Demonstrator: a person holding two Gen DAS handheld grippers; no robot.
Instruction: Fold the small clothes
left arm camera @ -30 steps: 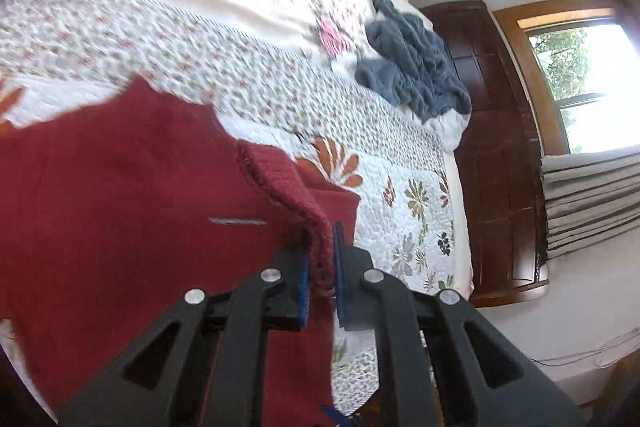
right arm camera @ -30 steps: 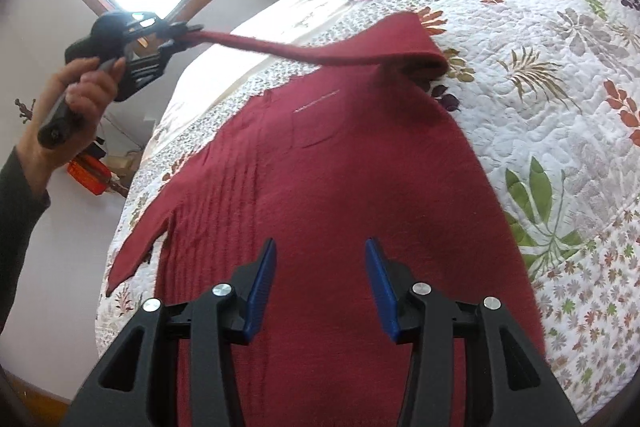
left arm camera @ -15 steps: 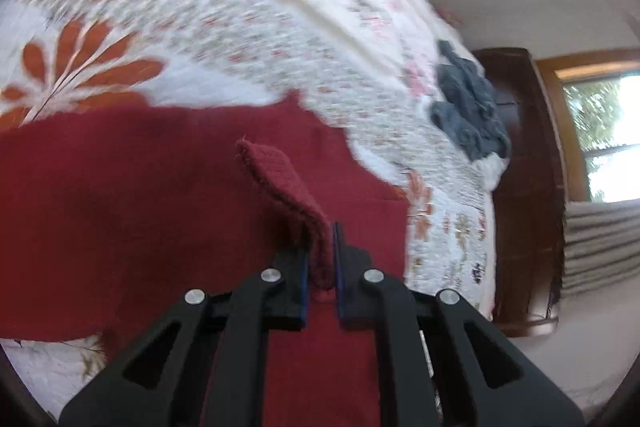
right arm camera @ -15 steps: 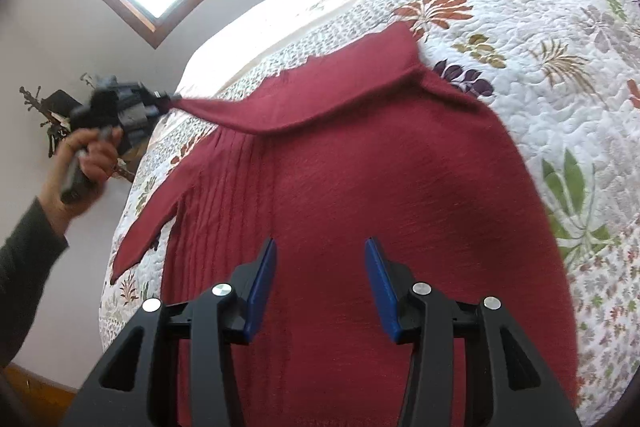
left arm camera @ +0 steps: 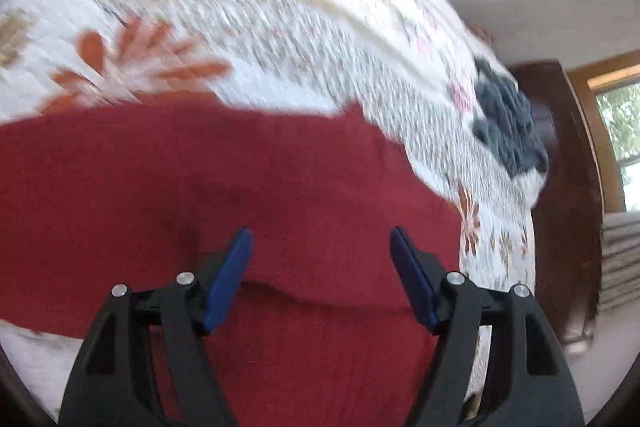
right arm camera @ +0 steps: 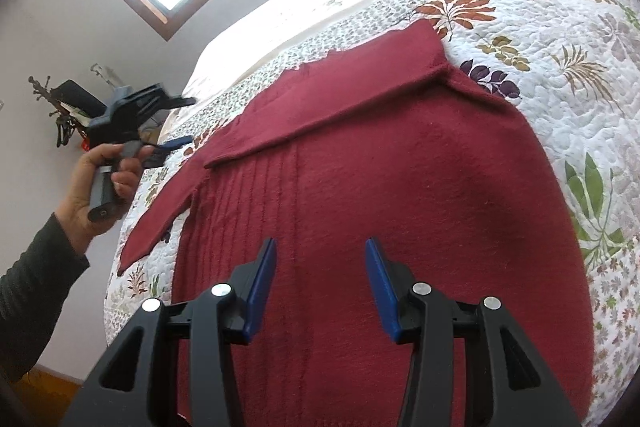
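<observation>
The red sweater (left arm camera: 280, 195) fills the lower half of the left wrist view, lying flat on the flowered quilt (left arm camera: 224, 27) directly under and ahead of the left gripper (left arm camera: 320, 275), whose blue-padded jaws are spread wide with nothing between them; the picture is blurred, but a soft ridge in the knit runs crosswise just beyond the fingertips, and a grey blanket (left arm camera: 508, 123) sits bunched far up the quilt beyond the sweater. In the right wrist view the sweater (right arm camera: 400, 187) runs lengthwise away from the right gripper (right arm camera: 320, 275), hem end nearest, with one sleeve (right arm camera: 332, 95) folded across the chest on a slant and the other sleeve (right arm camera: 160, 215) trailing off the sweater's left edge onto the quilt (right arm camera: 560, 47). The knit looks thick, fuzzy and ribbed down the front. The right gripper's jaws are also apart and empty, hovering over the hem. The left gripper (right arm camera: 176, 123), held in a hand (right arm camera: 100, 183) beyond the sweater's left edge, looks nearer the loose sleeve, so I'd guess that sleeve is its job next.
</observation>
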